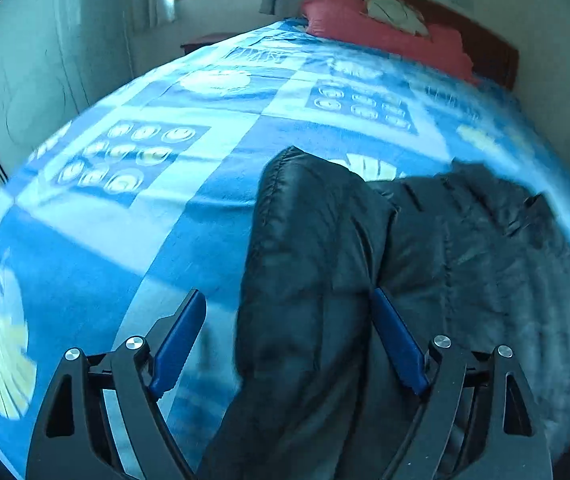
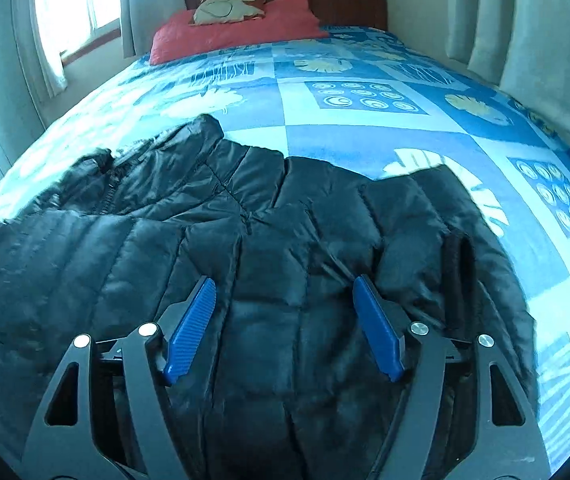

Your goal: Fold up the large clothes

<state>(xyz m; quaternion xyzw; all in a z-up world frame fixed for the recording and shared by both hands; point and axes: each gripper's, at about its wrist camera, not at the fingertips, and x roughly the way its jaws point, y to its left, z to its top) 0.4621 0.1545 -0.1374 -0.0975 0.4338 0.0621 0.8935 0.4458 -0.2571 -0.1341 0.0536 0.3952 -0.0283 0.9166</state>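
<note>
Left wrist view: left tongs (image 1: 289,322) hang over the bed w/ jaws wide apart, blue pads (image 1: 179,342) clear on both sides. A puffy black jacket (image 1: 425,264) lies on the blue patterned blanket (image 1: 133,208), ahead of and to the right of the tongs. One sleeve (image 1: 309,248), or a folded flap, can't tell which, runs straight up between the open jaws; right pad sits just beside it, maybe brushing, left pad well clear w/ blanket showing in the gap. Nothing pinched. Frame is smeared, esp. toward the right edge. Far ahead of the tongs: red pillow (image 1: 381,28) against a dark wood headboard (image 1: 485,40), a pale cushion (image 1: 397,14) on top of it, window & curtains to the far left.

Right wrist view: right tongs (image 2: 285,312) also spread apart, hovering above the jacket's quilted body (image 2: 245,240), fabric under & between the jaws but not gripped. Jacket is spread crosswise right in front of the tongs, zipper (image 2: 107,196) ahead-left, cuffed sleeve end (image 2: 459,264) ahead-right. Blanket fills everything beyond, pillow & headboard straight ahead at the far end.
</note>
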